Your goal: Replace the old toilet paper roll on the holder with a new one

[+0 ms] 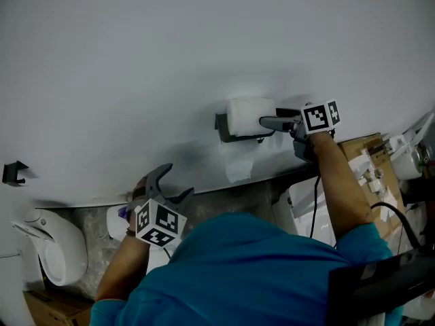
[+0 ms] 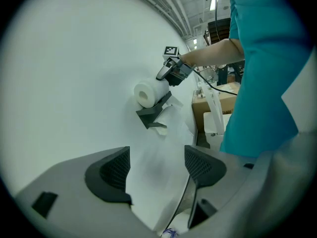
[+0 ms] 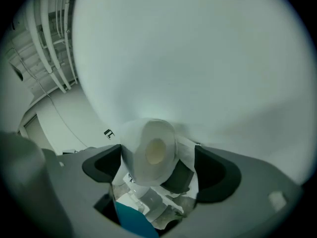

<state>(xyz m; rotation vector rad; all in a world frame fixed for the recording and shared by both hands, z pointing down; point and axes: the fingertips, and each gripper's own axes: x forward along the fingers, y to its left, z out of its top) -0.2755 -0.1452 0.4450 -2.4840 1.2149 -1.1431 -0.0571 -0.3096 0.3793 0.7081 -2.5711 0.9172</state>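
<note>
A white toilet paper roll sits on a dark wall holder, and a loose tail of paper hangs below it. My right gripper is at the roll's right end. In the right gripper view the roll shows its cardboard core end-on between the open jaws of the right gripper. The left pad is close against it and the right pad stands apart. My left gripper is lower left near the wall's foot, open and empty. The left gripper view shows the left gripper aimed at the roll and the holder.
A white toilet stands at the lower left, with a small dark hook on the wall above it. A cardboard box and white fittings crowd the right side. A black cable runs along my right arm.
</note>
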